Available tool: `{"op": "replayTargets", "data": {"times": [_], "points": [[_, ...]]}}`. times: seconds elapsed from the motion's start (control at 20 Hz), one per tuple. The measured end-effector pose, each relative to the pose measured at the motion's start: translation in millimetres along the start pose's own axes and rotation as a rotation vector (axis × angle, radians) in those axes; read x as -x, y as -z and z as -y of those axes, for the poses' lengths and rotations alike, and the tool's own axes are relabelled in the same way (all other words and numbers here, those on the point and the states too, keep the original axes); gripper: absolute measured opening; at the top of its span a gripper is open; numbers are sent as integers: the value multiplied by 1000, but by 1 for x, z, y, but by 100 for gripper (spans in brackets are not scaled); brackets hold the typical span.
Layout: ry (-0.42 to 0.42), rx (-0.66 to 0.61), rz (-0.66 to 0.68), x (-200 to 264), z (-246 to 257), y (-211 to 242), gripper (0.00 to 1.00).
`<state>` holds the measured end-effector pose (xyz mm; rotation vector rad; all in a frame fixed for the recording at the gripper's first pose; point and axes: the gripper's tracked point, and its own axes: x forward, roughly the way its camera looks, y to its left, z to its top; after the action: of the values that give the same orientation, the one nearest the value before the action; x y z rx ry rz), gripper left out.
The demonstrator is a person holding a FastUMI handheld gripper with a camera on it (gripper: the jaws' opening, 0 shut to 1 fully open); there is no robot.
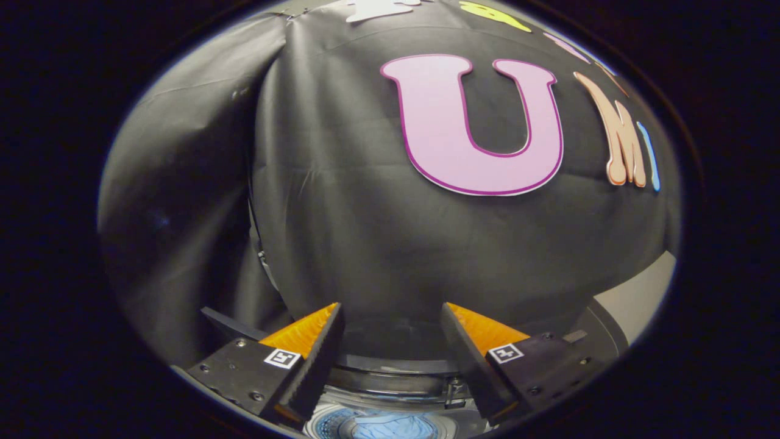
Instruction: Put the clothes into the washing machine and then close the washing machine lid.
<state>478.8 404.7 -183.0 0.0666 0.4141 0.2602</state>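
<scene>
The gripper (391, 317) was held above the washing machine (390, 381), fingers spread and empty; the raised lid (390, 338) could be missed if approached carelessly.

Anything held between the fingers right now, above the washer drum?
No. In the gripper view the gripper is open with a bare gap; below it, blue clothes lie in the drum.

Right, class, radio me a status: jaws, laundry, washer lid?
Gripper open, jaws apart, nothing between. Blue clothes already down in washing machine drum. Lid up, not yet closed. Nothing blocking.
</scene>
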Motion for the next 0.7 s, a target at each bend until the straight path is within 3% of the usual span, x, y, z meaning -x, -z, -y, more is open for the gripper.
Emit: {"op": "replayTargets", "data": {"times": [0.7], "points": [[-36,11,47,-1,3,-4,96]]}}
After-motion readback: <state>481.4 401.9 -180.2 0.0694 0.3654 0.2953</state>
